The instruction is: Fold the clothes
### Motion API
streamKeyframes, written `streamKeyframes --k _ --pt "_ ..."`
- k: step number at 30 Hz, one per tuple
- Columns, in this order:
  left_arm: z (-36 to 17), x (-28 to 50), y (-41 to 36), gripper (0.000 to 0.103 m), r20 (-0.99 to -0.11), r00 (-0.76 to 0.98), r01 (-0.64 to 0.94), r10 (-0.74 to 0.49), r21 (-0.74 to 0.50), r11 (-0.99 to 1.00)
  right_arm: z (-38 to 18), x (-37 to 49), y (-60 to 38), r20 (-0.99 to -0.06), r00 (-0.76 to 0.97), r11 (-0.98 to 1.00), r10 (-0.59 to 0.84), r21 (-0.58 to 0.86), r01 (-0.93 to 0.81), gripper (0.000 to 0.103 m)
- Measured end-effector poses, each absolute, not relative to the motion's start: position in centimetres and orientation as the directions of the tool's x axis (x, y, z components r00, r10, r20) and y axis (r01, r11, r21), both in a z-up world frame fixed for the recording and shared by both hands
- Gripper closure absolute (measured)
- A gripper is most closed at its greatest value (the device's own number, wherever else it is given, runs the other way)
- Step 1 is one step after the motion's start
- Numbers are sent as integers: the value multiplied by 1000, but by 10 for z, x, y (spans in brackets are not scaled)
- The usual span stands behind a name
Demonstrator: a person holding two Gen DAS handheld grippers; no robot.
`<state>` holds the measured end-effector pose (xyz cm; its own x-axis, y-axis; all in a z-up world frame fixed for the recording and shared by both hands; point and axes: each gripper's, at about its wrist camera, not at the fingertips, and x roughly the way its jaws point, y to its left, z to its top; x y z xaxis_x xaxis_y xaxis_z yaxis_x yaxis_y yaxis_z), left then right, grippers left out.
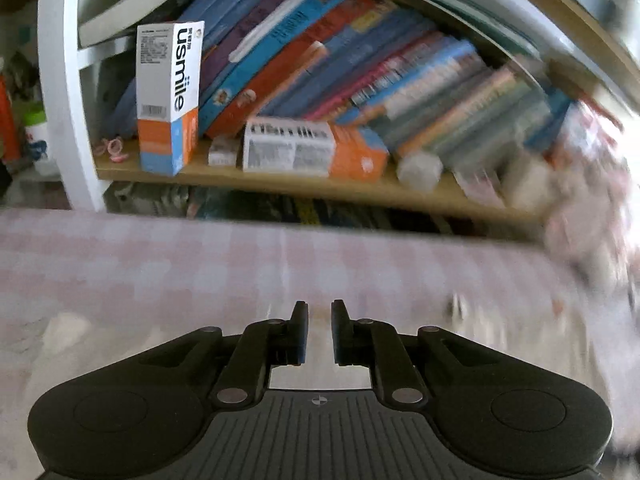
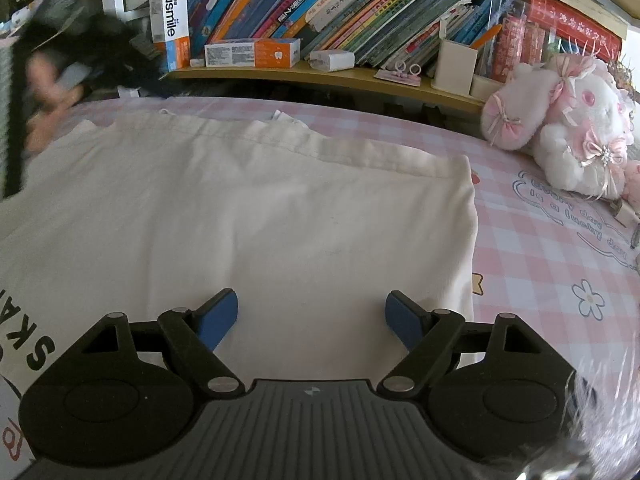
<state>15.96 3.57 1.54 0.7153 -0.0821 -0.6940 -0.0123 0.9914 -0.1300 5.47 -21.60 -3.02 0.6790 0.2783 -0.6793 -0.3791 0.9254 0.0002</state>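
**Cream garment lying flat, 2 grippers waiting over it**

Black linkage of the right gripper (image 2: 312,312) is filling the bottom of the right wrist view, and its 2 blue pads are standing wide apart with nothing between them. Directly under and ahead of it the cream garment (image 2: 248,216) is lying spread on the pink checked bedsheet (image 2: 540,280), its long axis running left to right across the view. Its right side edge is lying just right of the open jaws, so I judge the right gripper is the nearer one for taking that edge and folding it across.

Over on the left, the left gripper (image 1: 319,330) is showing its jaws almost together, holding nothing; only blurred sheet and a pale patch are lying below it. A hand (image 2: 48,92) is appearing, blurred, at the garment's far left.

Beyond the bed, a wooden bookshelf (image 2: 320,76) is carrying leaning books and a toothpaste box (image 2: 170,28), and a pink plush toy (image 2: 560,136) is sitting at the right.
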Motion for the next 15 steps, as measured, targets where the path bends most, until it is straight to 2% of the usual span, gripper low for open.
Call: streamKeyframes --k 2,4,6,7,9,12,15 --pt "13 125 41 90 -709 703 -14 -66 -106 994 -30 55 -217 -679 677 924 283 4 -382 22" --pt "13 91 50 84 -718 695 -45 -38 -96 994 -27 56 -218 -690 665 924 285 12 -383 22" --pt "15 55 59 66 -724 689 -93 8 -78 993 -21 53 -223 -697 657 929 286 32 -369 23" --pt "16 37 63 62 -729 684 -121 37 -63 991 -17 49 -229 -693 659 931 293 51 -360 22" --pt "19 3 72 46 -738 669 -186 90 -48 981 -9 39 -244 -686 660 935 308 90 -343 22" --pt "21 -33 87 40 -756 636 -278 155 -38 960 -3 22 -268 -725 622 944 295 119 -308 23" --pt "22 -60 101 39 -768 605 -360 211 -28 932 -3 6 -293 -786 545 950 293 172 -263 27"
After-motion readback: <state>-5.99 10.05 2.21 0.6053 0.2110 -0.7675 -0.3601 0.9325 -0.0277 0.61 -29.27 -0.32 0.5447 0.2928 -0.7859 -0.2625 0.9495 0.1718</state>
